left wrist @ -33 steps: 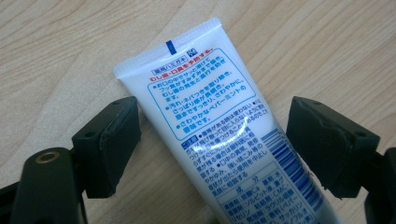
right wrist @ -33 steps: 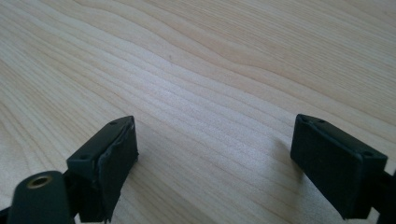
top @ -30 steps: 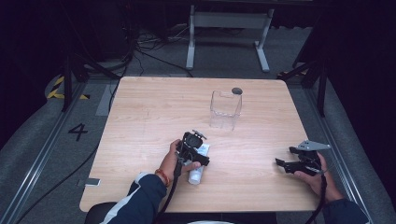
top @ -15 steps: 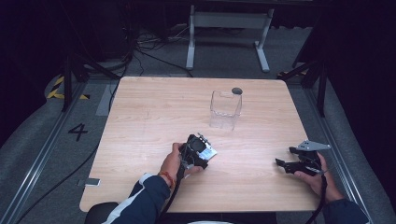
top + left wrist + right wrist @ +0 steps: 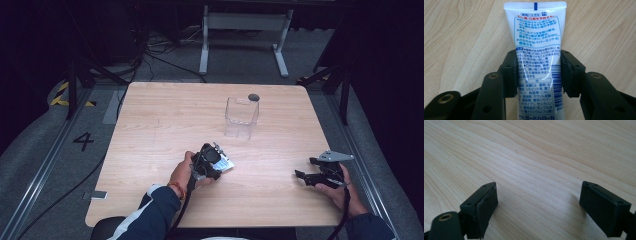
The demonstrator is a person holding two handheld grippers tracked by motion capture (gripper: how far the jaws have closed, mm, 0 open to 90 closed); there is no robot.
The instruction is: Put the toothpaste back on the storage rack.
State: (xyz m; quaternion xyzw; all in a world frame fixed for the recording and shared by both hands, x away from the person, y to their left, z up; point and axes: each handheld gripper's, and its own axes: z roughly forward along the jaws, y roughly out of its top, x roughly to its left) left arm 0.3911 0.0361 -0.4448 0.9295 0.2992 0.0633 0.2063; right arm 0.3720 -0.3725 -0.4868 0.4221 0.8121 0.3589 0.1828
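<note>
- Left gripper view: white toothpaste tube with blue Japanese print lies flat on the wooden table, lengthwise between the two black jaws, crimped flat end pointing away from the tool, cap end out of frame below.
- Left gripper: jaws have just been closing in on the tube; both pads now sit against its sides at about mid-length. Reads as clamped on the tube.
- Tube runs straight along the tool's axis, not skewed; crimped end sticks out well past the jaw tips.
- High view: left gripper in the person's left hand, low over the table's near half, with the white tube showing just beyond it on the right.
- High view: clear plastic container, open-topped, stands upright ahead of the left gripper toward the far edge, well apart from it. Small dark round mark on the table just behind the container; can't tell what it is.
- Right gripper held in the right hand near the table's right edge, well apart from the tube.
- Right gripper view: jaws spread wide, nothing between them, bare wood grain beneath.
</note>
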